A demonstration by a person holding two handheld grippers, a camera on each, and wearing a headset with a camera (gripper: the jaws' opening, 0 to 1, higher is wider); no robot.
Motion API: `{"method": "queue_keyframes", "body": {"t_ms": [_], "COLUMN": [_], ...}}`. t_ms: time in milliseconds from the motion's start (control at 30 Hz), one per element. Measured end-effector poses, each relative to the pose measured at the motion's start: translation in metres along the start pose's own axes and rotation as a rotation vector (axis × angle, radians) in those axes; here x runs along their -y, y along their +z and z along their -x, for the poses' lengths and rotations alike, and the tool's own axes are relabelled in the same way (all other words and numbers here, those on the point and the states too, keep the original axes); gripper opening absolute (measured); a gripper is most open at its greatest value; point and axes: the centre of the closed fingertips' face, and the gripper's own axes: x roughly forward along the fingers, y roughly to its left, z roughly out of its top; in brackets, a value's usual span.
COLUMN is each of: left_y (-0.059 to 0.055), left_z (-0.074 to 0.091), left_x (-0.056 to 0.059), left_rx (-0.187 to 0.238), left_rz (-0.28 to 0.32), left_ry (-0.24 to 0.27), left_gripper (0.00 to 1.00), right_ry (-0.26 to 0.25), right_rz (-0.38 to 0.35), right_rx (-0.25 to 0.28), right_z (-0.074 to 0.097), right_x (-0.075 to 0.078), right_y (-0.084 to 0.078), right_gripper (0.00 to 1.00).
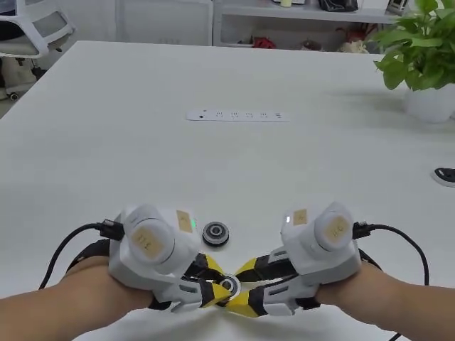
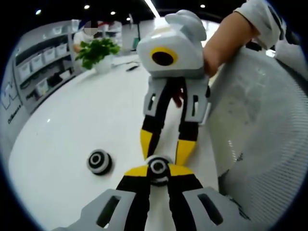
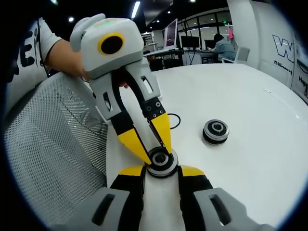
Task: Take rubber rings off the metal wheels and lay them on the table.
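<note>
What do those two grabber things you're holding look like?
The left gripper and the right gripper are twins. Each has a chunky light-grey body and black jaws with bright yellow tips. A black cable trails from the back of each one. The person wears a white sleeve with dark letters on it.

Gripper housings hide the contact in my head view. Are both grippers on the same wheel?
Observer: Yes. In the left gripper view the left gripper has a finger on each side of the small round silver-and-black metal wheel.
Operator: And the right?
Observer: The right gripper view shows the right gripper flanking the same wheel from the opposite side.
Operator: Ring off?
Observer: No, in that view the black rubber ring sits around the wheel.
</note>
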Motion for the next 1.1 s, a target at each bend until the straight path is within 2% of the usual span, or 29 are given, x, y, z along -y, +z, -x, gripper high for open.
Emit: {"method": "queue_keyframes", "body": {"t_ms": [467,700,800,867,900,1100], "left_y": [0.0003,-0.0005,-0.0012,-0.0015,-0.0015,-0.0017], "left_z": [0.0004,0.0012,0.0019,0.0020,0.0020,0.0018], "left_x": [-0.0001,-0.0008,-0.0020,-0.0020,-0.0020,-0.0021], "left_rx": [0.000,-0.002,-0.003,-0.002,-0.001,0.003], "left_rz": [-0.008,-0.011,-0.009,-0.003,-0.002,0.003], "left_ry": [0.005,0.011,0.015,0.016,0.017,0.020], "left_gripper": [0.14,0.14,0.14,0.14,0.14,0.14], "right_ry": [0.000,0.001,0.000,-0.017,-0.007,-0.013], "right_rz": [0.038,0.032,0.042,0.055,0.020,0.037], "right_rx": [-0.013,-0.016,-0.019,-0.034,-0.027,-0.029], "right_z": [0.0037,0.0062,0.0068,0.0085,0.0093,0.0087], "right_x": [0.0006,0.0012,0.0014,0.0047,0.0044,0.0043], "right_y": [-0.0027,-0.0037,-0.0040,-0.0066,-0.0058,-0.0061], "right_gripper": [0.21,0.17,0.12,0.03,0.02,0.02]}}
